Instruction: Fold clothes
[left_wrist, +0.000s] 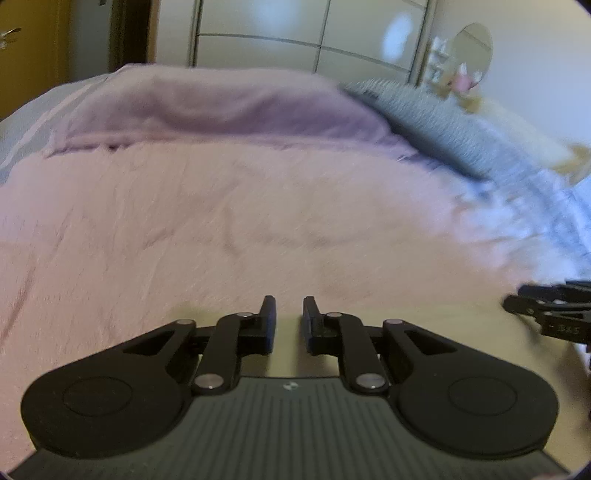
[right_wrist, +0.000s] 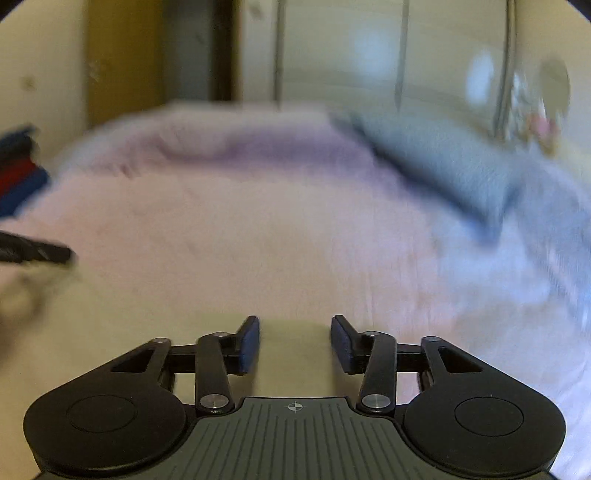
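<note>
The pink fleece blanket (left_wrist: 221, 221) fills most of both views, spread over the bed, with a mauve fold of it (left_wrist: 229, 110) bunched from 10 to 1 o'clock at the far edge. A grey textured pillow (left_wrist: 436, 122) lies at 2 o'clock, touching the fold. White wardrobe doors (left_wrist: 295, 33) stand behind at 12 o'clock. In the right wrist view a red and blue garment (right_wrist: 18, 181) shows at 9 o'clock, at the blanket's left edge; it appears to be the clothing to fold, though blur hides its shape.

The left gripper (left_wrist: 289, 314) hangs over the near blanket, fingers narrowly parted, empty. The right gripper (right_wrist: 294, 332) has its fingers (right_wrist: 249, 343) spread wider, also empty.

Judgement: the step in hand is the reach for a garment. To do it well, both grippers should turn toward 9 o'clock, descend on a single cloth edge and avoid pinching the blanket pile beneath.

No containers are visible.
</note>
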